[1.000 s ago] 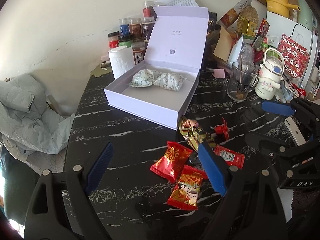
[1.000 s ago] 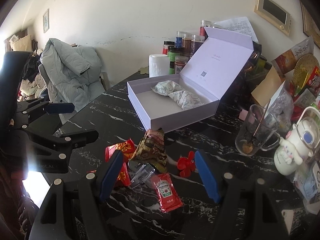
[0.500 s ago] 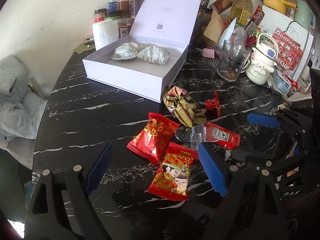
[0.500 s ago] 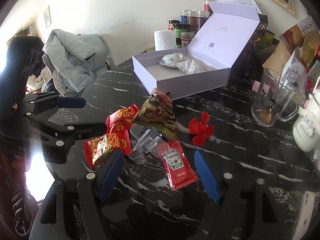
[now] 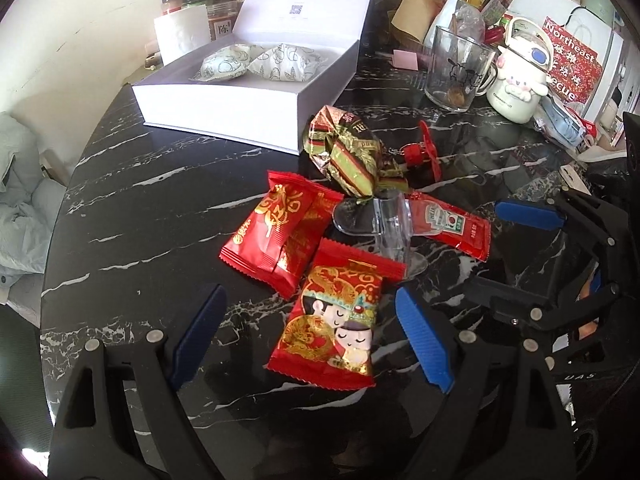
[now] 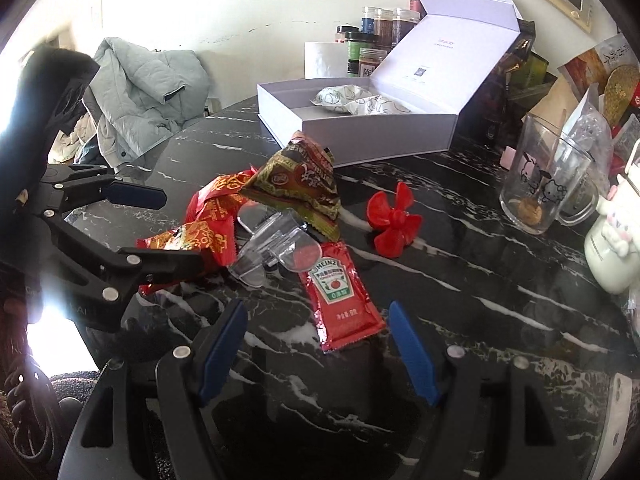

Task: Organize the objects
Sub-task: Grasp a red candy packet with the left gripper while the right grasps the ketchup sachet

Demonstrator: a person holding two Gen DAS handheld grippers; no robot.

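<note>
Both grippers have dropped closer to the black white-veined marble table (image 5: 132, 200), so the snack pile fills more of each view than a second ago. From the left wrist, the left gripper (image 5: 308, 332) hangs with its blue-padded fingers (image 5: 424, 344) spread wide and gripping nothing, straddling the near end of a red snack packet printed with two cartoon figures (image 5: 336, 320). Just beyond it lies a second red packet with gold lettering (image 5: 276, 232), then a clear plastic clip (image 5: 384, 224), a red ketchup sachet (image 5: 448, 224) and a crumpled brown-and-green foil wrapper (image 5: 348, 148), all bunched together. Behind them sits the open white gift box (image 5: 224, 96), lid up, with two patterned pouches (image 5: 256, 62) inside. Over to the right wrist view: the right gripper (image 6: 316, 344) is also wide open and empty, fingers (image 6: 412, 352) either side of the near end of the ketchup sachet (image 6: 340, 292), not pressing it. A small red plastic propeller (image 6: 394, 220) lies just right of the pile, a glass mug (image 6: 548, 184) farther right, and the left gripper (image 6: 160, 228) reaches in from the left over the red packets.
</note>
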